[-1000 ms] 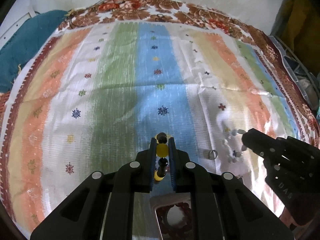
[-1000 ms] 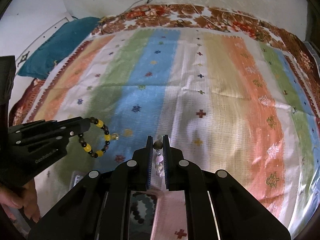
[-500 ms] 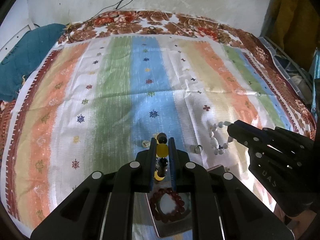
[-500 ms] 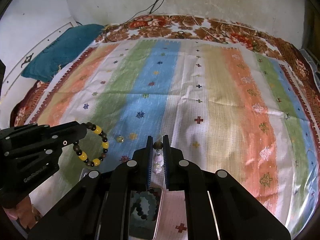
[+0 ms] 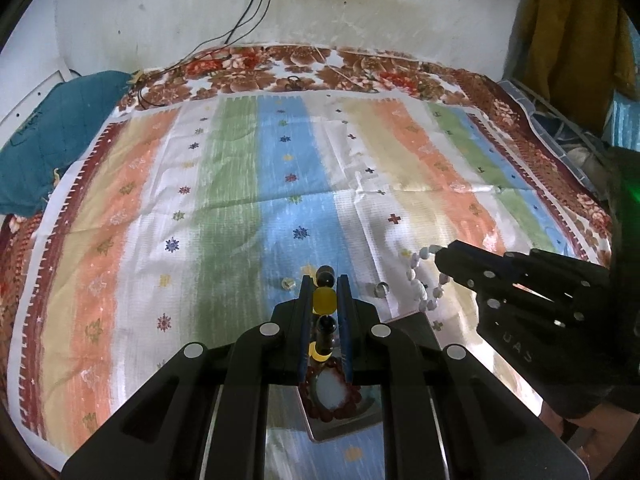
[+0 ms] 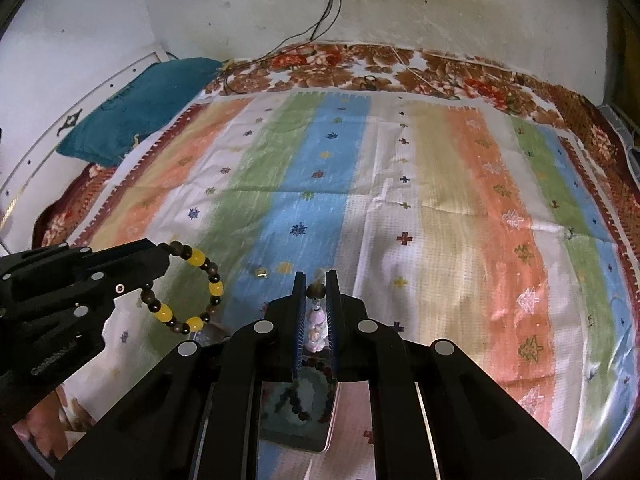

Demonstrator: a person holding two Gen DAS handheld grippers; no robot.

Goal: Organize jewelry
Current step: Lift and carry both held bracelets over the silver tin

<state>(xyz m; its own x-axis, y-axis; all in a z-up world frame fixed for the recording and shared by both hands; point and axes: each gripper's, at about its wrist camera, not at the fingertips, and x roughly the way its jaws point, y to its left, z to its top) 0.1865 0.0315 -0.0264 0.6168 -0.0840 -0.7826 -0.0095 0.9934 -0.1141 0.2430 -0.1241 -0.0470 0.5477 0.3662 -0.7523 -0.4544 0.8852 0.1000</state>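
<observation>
Beads fill both grippers. The left gripper [image 5: 325,280] has its jaws pressed tight on a yellow and dark bracelet [image 6: 188,288]. In the right wrist view this bracelet hangs as a round loop from the tip of the left gripper, on the left side, up off the striped cloth [image 6: 420,200]. In the left wrist view a fat yellow bead [image 5: 324,299] sits right between the two fingers, with dark beads just above and below it.

The right gripper [image 6: 316,280] has its jaws clamped on a pale bead bracelet [image 5: 420,280]. In the left wrist view that bracelet dangles from the right gripper's tip, on the right side, above the cloth. In the right wrist view a small dark bead [image 6: 315,290] and pale beads show between the fingers.

A shiny tray [image 5: 416,328] lies on the cloth at the near edge, under both grippers. A red-brown bracelet [image 5: 334,392] lies in it, seen past the left gripper's fingers. A dark bracelet [image 6: 300,396] lies in it too, seen past the right gripper's fingers.

Two small clear beads [image 5: 380,289] rest on the cloth just beyond the tray. A tiny gold piece [image 6: 262,272] lies on the blue stripe.

Far away, a teal pillow [image 5: 48,140] sits at the left edge of the bed. Black wires [image 5: 256,8] run down the white wall.
</observation>
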